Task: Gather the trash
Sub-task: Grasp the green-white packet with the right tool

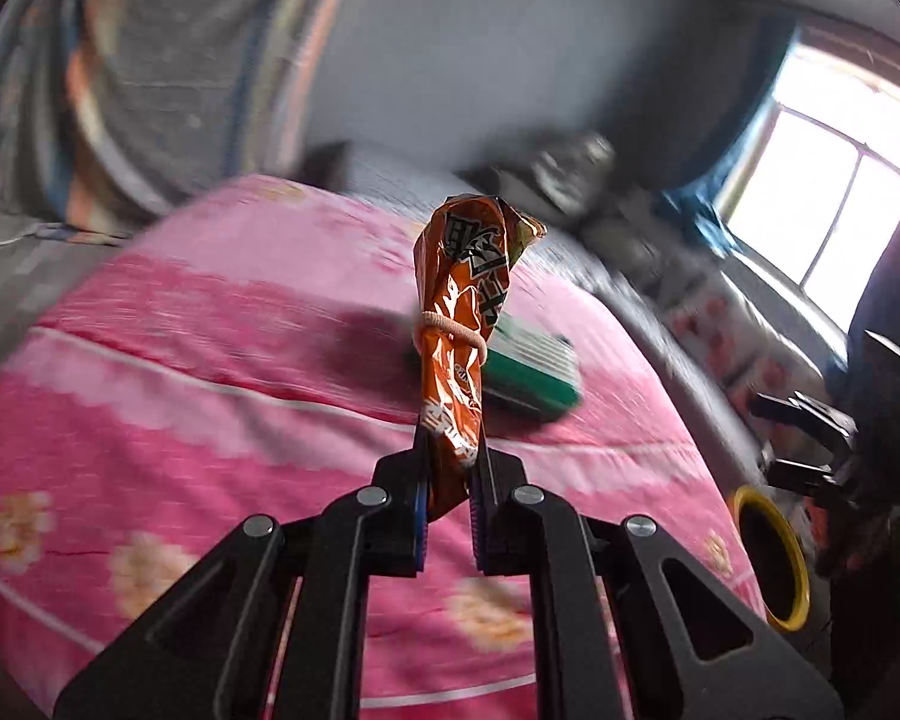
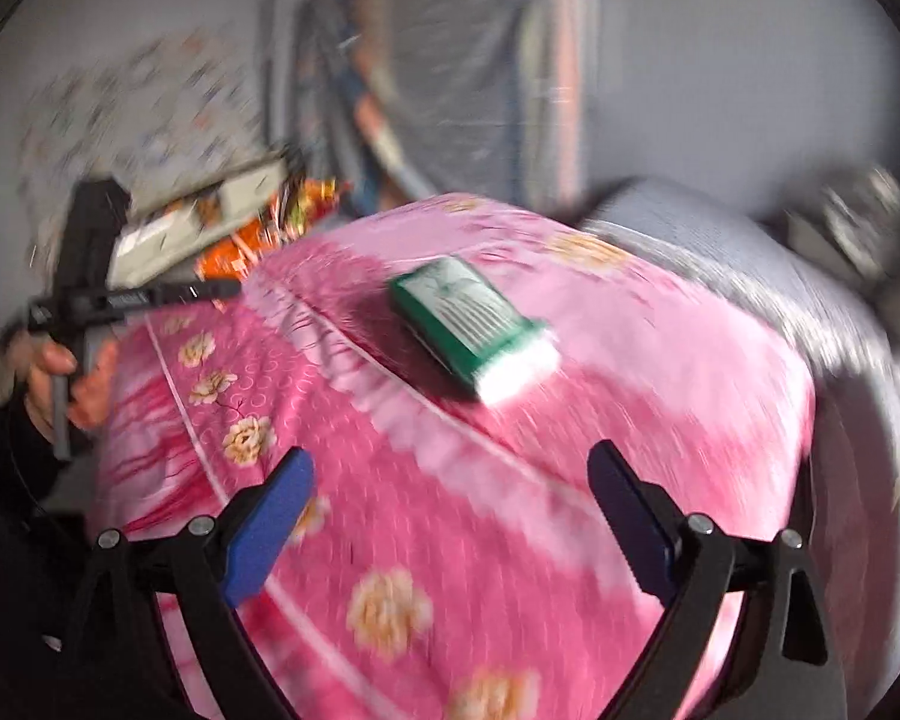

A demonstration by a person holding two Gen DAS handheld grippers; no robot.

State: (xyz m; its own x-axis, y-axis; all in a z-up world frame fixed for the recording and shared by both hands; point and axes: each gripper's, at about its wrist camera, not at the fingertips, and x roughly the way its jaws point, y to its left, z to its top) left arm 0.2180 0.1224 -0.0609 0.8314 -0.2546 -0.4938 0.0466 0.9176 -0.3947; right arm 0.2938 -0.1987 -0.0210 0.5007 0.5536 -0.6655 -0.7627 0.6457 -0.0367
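My left gripper [image 1: 450,450] is shut on an orange snack wrapper [image 1: 465,312] tied with a beige rubber band, holding it upright above the pink floral bedspread [image 1: 210,360]. A green box [image 1: 531,378] lies on the bed just behind the wrapper. In the right wrist view the same green box [image 2: 468,318] lies ahead of my right gripper [image 2: 450,468], which is open and empty above the bedspread [image 2: 420,480]. The left gripper with the orange wrapper [image 2: 240,246] shows at the far left there. The right gripper also shows at the right edge of the left wrist view [image 1: 810,438].
A black bin with a yellow rim [image 1: 771,558] stands beside the bed at the lower right. A grey cover [image 2: 720,252] lies on the far part of the bed. A bright window [image 1: 834,180] is at the right. A striped cloth [image 1: 150,60] hangs on the back wall.
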